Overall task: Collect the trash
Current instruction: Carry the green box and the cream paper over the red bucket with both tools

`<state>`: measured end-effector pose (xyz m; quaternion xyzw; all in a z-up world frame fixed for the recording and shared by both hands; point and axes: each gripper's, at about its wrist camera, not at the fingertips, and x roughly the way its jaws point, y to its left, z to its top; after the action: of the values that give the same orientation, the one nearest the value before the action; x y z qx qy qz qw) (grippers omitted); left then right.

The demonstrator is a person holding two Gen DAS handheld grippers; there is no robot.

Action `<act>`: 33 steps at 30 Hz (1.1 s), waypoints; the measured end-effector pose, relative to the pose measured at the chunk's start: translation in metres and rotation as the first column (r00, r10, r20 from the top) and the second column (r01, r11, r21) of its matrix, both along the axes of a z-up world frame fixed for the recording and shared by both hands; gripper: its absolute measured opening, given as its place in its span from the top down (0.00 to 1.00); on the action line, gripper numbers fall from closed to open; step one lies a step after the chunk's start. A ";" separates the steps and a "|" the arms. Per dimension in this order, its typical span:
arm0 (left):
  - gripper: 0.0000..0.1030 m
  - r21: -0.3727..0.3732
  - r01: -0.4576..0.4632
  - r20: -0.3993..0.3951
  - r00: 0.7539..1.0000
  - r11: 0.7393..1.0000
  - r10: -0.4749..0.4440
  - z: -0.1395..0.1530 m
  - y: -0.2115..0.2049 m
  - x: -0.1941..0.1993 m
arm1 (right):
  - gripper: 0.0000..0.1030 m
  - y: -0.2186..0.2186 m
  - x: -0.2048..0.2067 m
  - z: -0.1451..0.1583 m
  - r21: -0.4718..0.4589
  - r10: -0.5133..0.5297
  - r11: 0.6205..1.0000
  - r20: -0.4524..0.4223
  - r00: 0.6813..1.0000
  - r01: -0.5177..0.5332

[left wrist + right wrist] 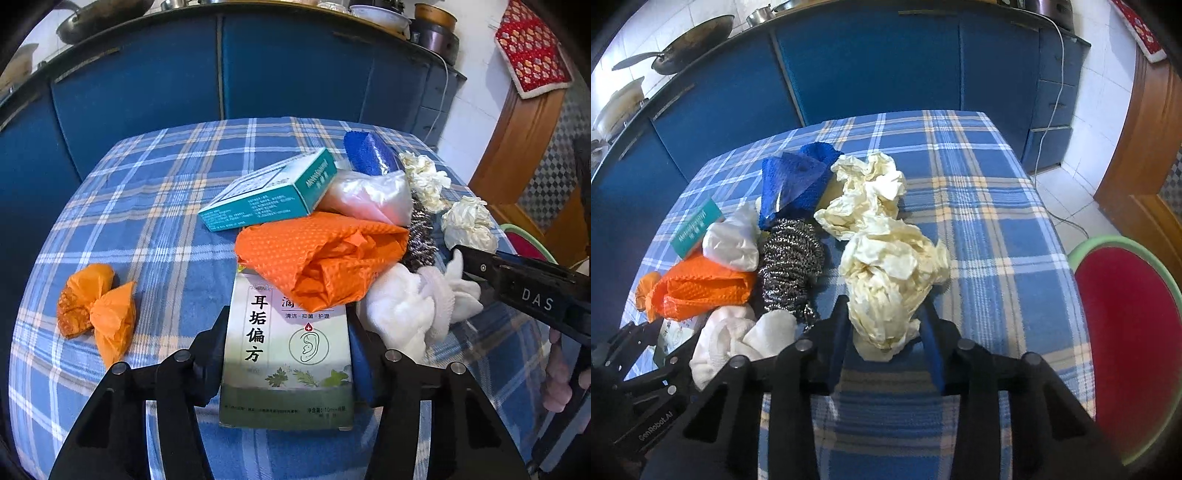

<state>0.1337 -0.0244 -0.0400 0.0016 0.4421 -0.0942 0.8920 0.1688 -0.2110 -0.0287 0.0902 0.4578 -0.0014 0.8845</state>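
Here my left tool (288,354) had its fingers on both long sides of the ear-drop box (288,354) by the desk's (155,206) near edge, while my right tool (886,332) pinched the crumpled cream paper (890,280) toward the right edge. I judged the box should be drawn out from under the orange bag (317,262) before lifting, so the pile stayed put. The box lay flat, its long axis running from me toward the far edge, its printed top end under the bag.
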 end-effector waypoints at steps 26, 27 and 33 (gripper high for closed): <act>0.44 -0.066 0.036 0.151 0.988 0.997 -0.025 0.075 0.005 -0.073 | 0.64 0.006 -0.095 0.061 -0.041 -0.040 0.998 0.126 0.991 0.046; 0.44 -0.067 0.042 0.156 0.987 0.997 -0.032 0.078 0.002 -0.074 | 0.64 0.004 -0.098 0.063 -0.044 -0.045 0.998 0.133 0.990 0.051; 0.44 -0.069 0.105 0.179 0.980 0.992 -0.092 0.092 -0.022 -0.077 | 0.64 -0.008 -0.118 0.075 -0.048 -0.086 0.994 0.165 0.983 0.095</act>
<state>0.0569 -0.0462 0.0520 -0.0031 0.3571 -0.1550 0.9211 0.0511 -0.2194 0.0464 0.0859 0.3795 -0.0472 0.9200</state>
